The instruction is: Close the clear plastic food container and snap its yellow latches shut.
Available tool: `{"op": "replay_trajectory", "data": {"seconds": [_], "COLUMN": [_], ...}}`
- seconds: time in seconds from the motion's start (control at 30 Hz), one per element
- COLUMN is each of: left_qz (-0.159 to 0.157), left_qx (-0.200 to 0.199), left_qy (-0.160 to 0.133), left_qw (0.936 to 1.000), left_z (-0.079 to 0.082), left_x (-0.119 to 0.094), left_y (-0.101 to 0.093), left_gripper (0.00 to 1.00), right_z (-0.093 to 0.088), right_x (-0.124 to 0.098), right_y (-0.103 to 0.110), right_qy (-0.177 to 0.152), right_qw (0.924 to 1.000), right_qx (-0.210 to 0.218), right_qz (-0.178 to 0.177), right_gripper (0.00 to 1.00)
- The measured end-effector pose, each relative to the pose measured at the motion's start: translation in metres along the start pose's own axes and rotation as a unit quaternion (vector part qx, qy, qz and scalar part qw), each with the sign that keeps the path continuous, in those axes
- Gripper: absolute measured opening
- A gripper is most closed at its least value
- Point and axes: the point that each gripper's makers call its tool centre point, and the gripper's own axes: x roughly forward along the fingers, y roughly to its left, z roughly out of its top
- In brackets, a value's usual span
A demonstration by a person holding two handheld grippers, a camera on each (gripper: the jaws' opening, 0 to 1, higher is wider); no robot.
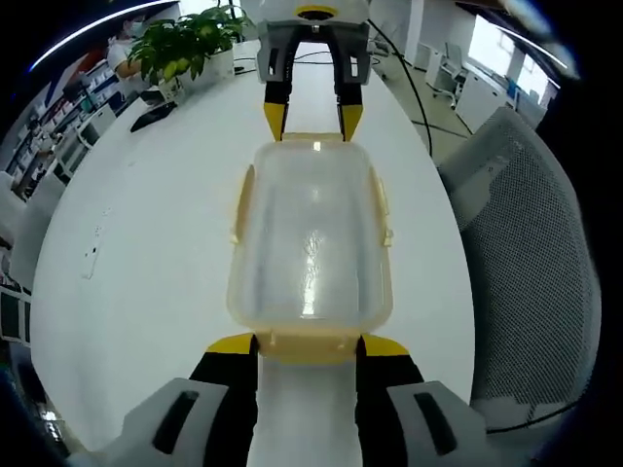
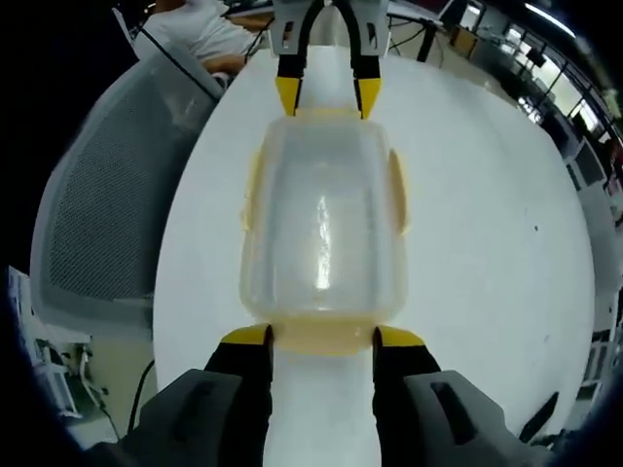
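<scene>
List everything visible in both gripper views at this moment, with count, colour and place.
food container: one, clear with its lid on, on the table between the two grippers
latches: yellow, along the container's sides and ends; exact count unclear
table: one, white, under the container
potted plant: one, green, far end of the table
mesh chair: one, grey, beside the table
left gripper: one, black with yellow tips, at one end latch
right gripper: one, same colours, at the opposite end latch

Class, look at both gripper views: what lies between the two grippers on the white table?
The clear plastic food container with its yellow latches, lid on, lies between the left gripper and right gripper.
</scene>
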Motion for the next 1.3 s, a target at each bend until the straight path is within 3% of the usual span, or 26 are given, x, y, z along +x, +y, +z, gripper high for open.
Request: {"op": "replay_trajectory", "data": {"seconds": [0.77, 1.03, 1.3], "left_qz": [0.005, 0.017, 0.041], "left_qx": [-0.016, -0.049, -0.11], "left_qy": [-0.024, -0.038, -0.051], "left_qw": [0.9996, 0.9979, 0.9918], "left_z": [0.004, 0.005, 0.002], "left_x": [-0.003, -0.012, -0.022], "left_y": [-0.002, 0.002, 0.008], "left_gripper": [0.4, 0.4, 0.39], "right_z": [-0.006, -0.005, -0.003], "right_x": [-0.002, -0.015, -0.026], "right_y": [0.004, 0.003, 0.0], "right_qy": [0.01, -0.012, -0.034], "right_qw": [0.9999, 0.9983, 0.99], "right_qx": [0.01, 0.051, 0.129], "right_qz": [-0.008, -0.024, -0.046], "right_gripper": [0.39, 0.39, 0.37]}}
